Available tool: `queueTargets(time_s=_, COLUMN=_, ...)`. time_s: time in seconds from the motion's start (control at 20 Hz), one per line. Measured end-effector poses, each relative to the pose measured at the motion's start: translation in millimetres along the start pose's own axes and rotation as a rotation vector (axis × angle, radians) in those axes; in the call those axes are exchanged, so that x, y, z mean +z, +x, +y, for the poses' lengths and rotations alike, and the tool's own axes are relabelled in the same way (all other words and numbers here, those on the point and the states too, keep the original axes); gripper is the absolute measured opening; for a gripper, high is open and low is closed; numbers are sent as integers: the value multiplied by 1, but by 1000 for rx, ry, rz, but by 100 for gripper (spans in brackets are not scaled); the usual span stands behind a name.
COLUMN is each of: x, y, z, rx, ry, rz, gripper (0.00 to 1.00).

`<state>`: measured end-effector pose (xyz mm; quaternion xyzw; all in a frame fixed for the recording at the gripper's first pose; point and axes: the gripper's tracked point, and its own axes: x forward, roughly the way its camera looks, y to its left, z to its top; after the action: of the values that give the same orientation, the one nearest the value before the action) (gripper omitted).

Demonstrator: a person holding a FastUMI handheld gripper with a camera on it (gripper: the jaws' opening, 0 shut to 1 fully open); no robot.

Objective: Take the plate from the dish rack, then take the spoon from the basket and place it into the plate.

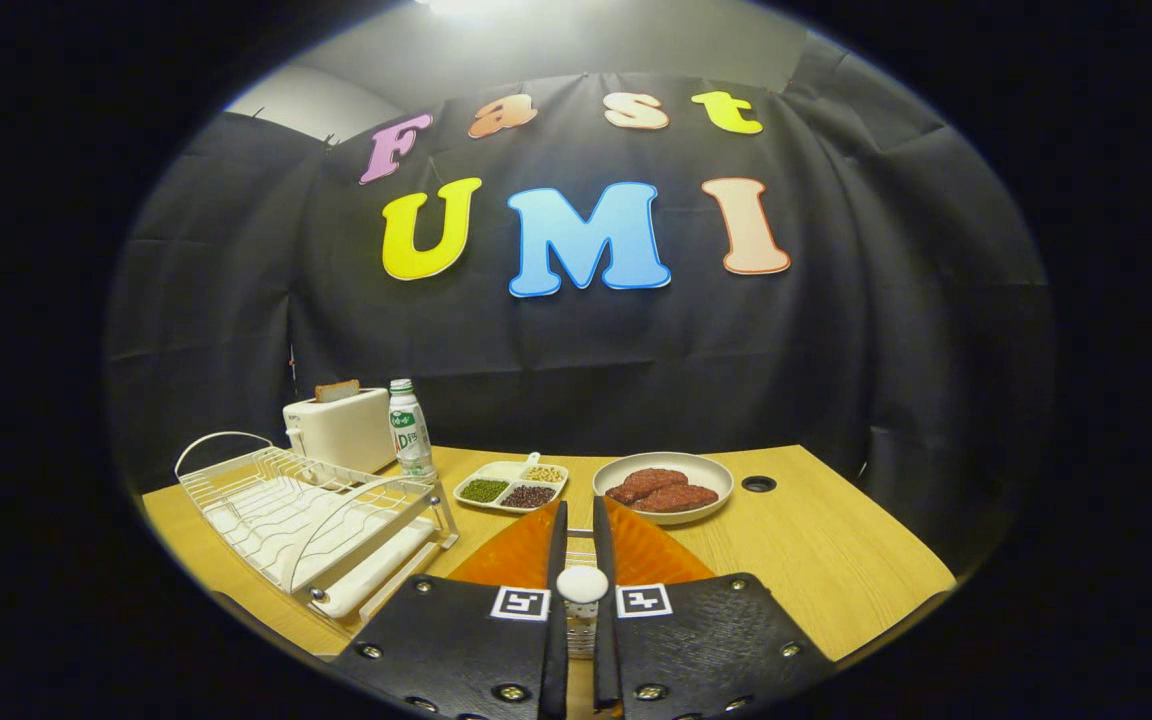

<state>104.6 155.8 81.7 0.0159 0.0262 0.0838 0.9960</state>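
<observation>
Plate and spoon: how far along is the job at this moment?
Done: the rack holds no dishes, and an orange plate lies on the table under and just ahead of the fingers. In hand: the tool looks shut on a white rounded piece, apparently the spoon, above the plate. Left: setting the spoon down in the plate and letting go.

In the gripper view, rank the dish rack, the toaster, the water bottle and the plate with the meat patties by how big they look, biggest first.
1. dish rack, though it sits nearest the gripper, whose fingers are nearly shut on an orange plate.
2. plate of patties and toaster: too alike to rank.
3. water bottle.
</observation>
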Motion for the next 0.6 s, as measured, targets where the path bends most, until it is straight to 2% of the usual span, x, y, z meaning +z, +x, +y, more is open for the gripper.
queueTargets(time_s=0.6, x=91, y=-70, z=5, rx=-32, ry=-40, rz=18, gripper=10)
